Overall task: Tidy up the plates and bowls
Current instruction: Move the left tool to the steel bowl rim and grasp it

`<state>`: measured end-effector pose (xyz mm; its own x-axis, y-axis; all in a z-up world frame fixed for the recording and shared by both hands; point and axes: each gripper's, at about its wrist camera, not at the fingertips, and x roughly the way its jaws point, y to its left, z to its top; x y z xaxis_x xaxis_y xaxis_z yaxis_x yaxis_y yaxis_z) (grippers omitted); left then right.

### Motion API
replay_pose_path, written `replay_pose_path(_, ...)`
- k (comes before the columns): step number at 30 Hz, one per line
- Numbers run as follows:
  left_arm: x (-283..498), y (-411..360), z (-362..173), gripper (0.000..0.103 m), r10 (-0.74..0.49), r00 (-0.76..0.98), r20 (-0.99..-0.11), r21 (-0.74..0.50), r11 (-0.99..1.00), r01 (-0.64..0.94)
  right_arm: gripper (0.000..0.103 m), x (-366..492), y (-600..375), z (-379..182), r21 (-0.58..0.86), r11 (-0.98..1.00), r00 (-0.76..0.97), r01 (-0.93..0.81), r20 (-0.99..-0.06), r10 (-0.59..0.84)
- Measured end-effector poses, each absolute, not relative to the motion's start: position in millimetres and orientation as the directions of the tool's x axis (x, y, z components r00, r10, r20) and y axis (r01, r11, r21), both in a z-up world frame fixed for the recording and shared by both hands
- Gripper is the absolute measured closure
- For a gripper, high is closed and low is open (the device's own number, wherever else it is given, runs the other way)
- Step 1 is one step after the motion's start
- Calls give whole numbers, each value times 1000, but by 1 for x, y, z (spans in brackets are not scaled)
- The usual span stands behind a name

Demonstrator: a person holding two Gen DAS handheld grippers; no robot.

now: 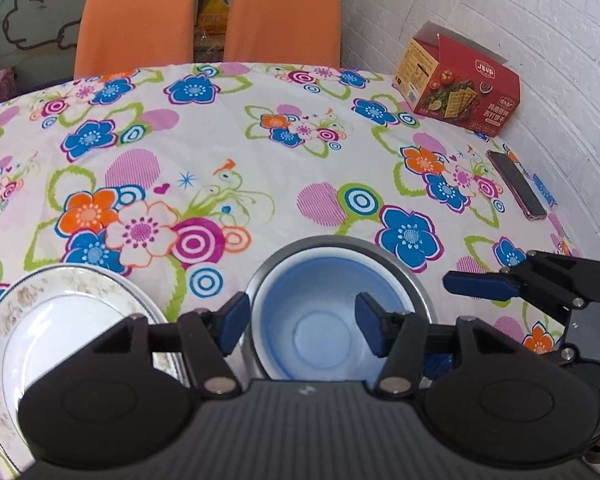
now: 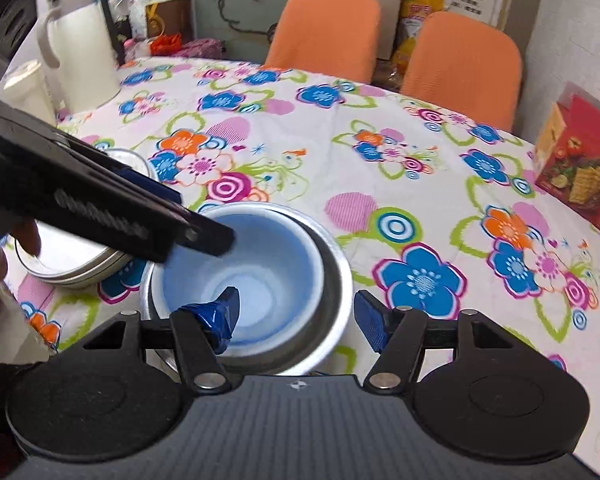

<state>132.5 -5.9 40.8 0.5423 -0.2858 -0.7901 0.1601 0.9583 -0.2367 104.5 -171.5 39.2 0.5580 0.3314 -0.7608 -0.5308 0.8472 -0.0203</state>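
We hold the left gripper (image 1: 302, 326) and right gripper (image 2: 296, 320), both w/ fingers apart, over blue bowl (image 1: 320, 320) nested in steel bowl (image 1: 422, 292); plate (image 1: 60, 320) just left, cloth bare beyond.

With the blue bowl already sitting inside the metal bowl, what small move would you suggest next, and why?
Probably draw the left claw up and out: it is open, straddling the blue bowl's left rim without gripping, and the bowl sits nested in the metal bowl. The plate beside them still lies unstacked.

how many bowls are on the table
2, nested: a blue bowl sits inside a metal bowl, near the table's front edge, right of the plates. More could be hidden beneath.
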Motion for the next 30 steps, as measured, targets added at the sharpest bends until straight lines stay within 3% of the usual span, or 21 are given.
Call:
replay_pose_path(9, 137, 28, 46, 45, -228, 564, -794, -199, 973, 114, 53, 84, -205, 25, 114, 894, 582, -434, -722, 375)
replay_pose_path(19, 156, 44, 35, 44, -160, 522, -838, -114, 986, 120, 52, 83, -208, 21, 164, 896, 588, -412, -704, 400)
replay_pose_path(30, 167, 30, 20, 43, -195, 467, -863, -115, 974, 195, 51, 87, -215, 15, 198, 902, 576, -383, -712, 401)
